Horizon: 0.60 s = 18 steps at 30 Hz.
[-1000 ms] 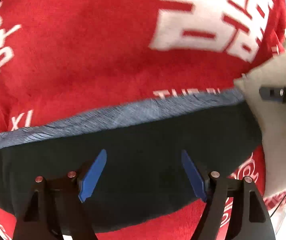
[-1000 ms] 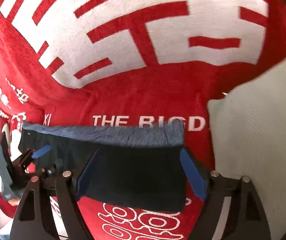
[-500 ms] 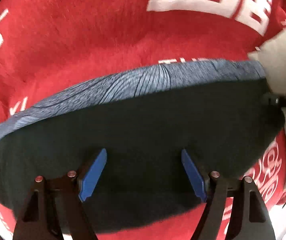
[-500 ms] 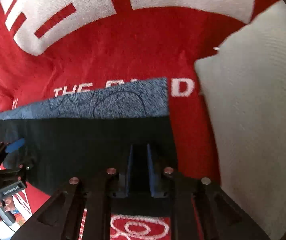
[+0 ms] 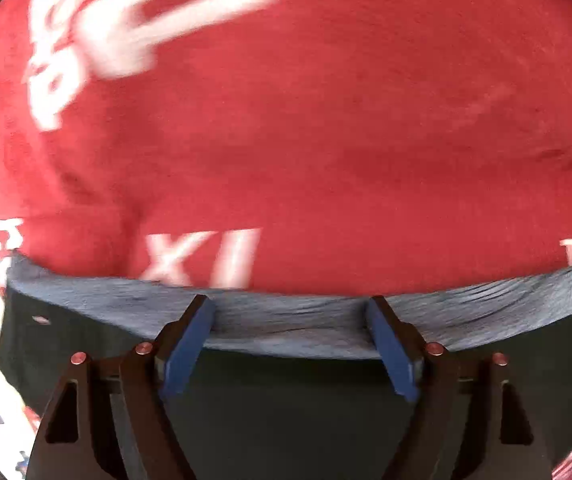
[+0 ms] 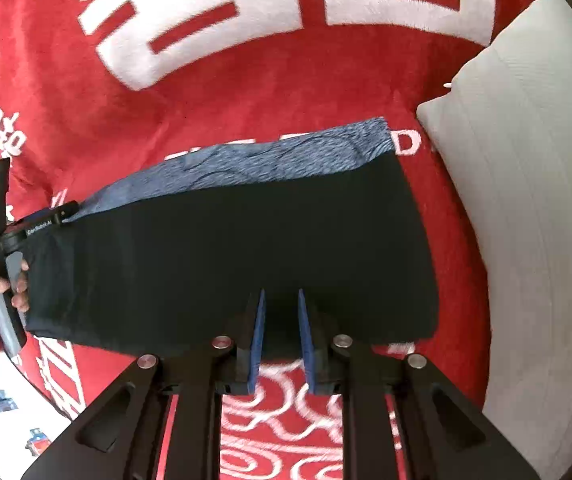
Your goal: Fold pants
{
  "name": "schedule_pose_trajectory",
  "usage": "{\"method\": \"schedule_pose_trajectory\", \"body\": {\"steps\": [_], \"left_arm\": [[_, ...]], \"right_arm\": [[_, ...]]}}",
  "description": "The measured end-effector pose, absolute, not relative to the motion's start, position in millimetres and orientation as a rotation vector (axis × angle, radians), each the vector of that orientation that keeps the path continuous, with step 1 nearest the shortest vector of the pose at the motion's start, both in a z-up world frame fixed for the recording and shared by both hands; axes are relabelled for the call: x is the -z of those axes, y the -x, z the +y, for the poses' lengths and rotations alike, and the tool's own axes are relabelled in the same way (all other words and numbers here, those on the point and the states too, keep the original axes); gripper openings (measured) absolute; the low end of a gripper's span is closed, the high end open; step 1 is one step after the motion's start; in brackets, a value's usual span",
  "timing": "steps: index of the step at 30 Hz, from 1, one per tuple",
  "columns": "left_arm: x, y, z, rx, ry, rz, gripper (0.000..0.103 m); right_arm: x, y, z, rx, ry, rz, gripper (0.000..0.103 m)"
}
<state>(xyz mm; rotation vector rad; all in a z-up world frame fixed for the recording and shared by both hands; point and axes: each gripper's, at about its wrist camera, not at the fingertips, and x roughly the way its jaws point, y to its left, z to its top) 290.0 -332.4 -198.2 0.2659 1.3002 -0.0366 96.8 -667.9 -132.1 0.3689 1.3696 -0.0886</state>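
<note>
The pants (image 6: 225,256) are dark, folded into a flat rectangle with a heathered blue band (image 6: 269,160) along the far edge, lying on a red blanket. My right gripper (image 6: 279,300) sits at the near edge of the pants, its blue pads a narrow gap apart over the dark cloth; I cannot tell if cloth is pinched. My left gripper (image 5: 290,308) is open above the pants (image 5: 286,412), its tips over the blue band (image 5: 286,324). In the right wrist view the left gripper (image 6: 51,216) shows at the pants' left end.
The red blanket (image 6: 245,80) with white lettering covers the surface; it also fills the left wrist view (image 5: 326,140). A pale grey pillow (image 6: 526,200) lies right of the pants. A white floor edge (image 6: 1,432) shows at the lower left.
My right gripper's pads closed from wide open to a narrow gap and it pulled back towards the near edge. My left gripper moved left along the blue band, staying open.
</note>
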Motion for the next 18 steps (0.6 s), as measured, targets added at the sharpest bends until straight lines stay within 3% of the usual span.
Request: {"method": "schedule_pose_trajectory", "body": {"steps": [2,4,6,11,18], "left_arm": [[186,-284,-306,0.062,-0.246,1.296,0.081],[171,-274,-272,0.105,-0.208,1.318,0.081],[162,-263,-248,0.135,-0.212,1.321,0.081],[163,-240,-184,0.168,-0.225,1.367,0.081],[179,-228,-138,0.200,-0.151,1.385,0.081]], "right_arm": [[121,-88,-653,0.058,-0.430,1.340,0.020],[113,-80,-630,-0.005,-0.530,1.312,0.033],[113,-75,-596,-0.081,-0.643,1.288,0.060],[152,-80,-481,-0.284,-0.924,1.282,0.060],[209,-98,-362,-0.363,-1.017,1.339,0.058]]}}
